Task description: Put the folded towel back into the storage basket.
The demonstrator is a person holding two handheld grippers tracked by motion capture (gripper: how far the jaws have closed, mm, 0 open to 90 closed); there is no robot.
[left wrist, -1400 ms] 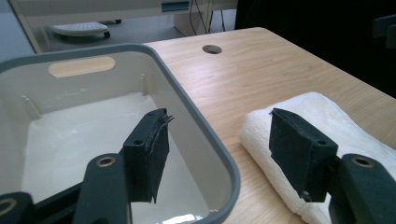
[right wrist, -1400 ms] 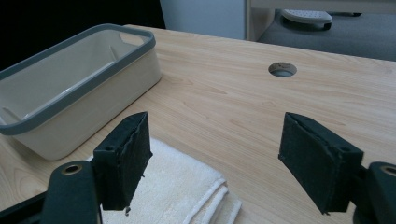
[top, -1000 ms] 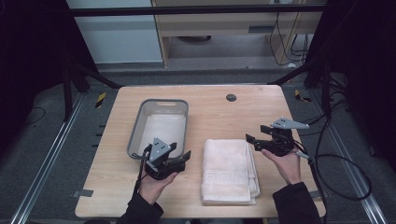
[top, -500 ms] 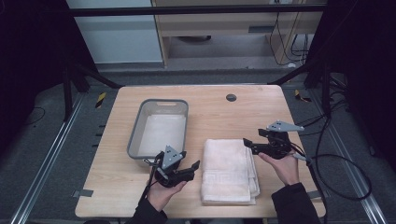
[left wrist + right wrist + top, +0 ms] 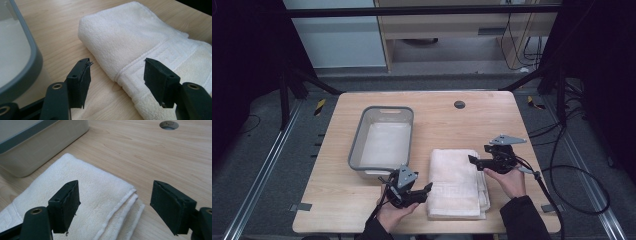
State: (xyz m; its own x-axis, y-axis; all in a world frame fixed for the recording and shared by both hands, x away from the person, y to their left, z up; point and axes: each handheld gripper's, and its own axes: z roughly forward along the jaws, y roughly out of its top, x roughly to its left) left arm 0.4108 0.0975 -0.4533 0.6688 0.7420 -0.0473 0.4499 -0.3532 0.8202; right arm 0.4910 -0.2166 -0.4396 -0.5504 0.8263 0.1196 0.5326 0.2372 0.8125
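Clearly soft and light, the folded white terry towel [image 5: 457, 182] will sag (edges slip) — pinch its near corners; left gripper [image 5: 428, 188] and right gripper [image 5: 471, 159] gape empty.

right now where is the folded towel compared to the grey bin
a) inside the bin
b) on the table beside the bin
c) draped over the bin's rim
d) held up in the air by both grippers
b: the folded towel lies flat on the table, apart from the bin.

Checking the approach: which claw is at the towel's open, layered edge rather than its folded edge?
The right claw: the towel shows stacked layer edges between its jaws. The left claw faces the smooth rounded fold.
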